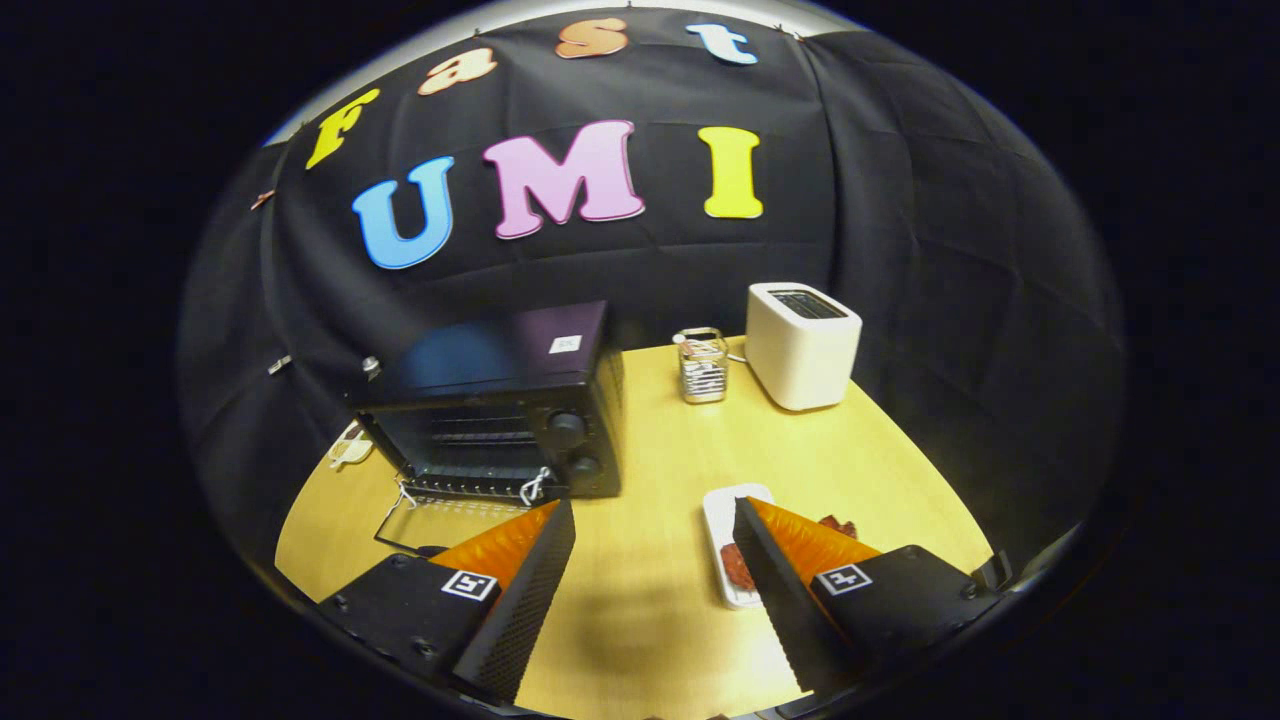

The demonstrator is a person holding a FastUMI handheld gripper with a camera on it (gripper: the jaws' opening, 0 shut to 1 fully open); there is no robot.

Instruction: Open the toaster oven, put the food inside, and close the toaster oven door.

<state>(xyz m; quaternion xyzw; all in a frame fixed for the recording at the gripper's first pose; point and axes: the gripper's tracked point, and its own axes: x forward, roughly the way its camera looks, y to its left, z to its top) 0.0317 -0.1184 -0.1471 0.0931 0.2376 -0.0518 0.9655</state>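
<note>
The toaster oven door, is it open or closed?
Open. The toaster oven has its door folded down flat onto the table, so the rack inside shows. The tool hangs open, holding nothing.

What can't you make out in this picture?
- Food on the white plate, gripper view: the right finger covers most of it, so its kind is unclear.
- Toaster oven door, already open: a finger hides its front edge.
- Mesh holder contents: too small.

The gripper fingers stand open, holding nothing.
</note>
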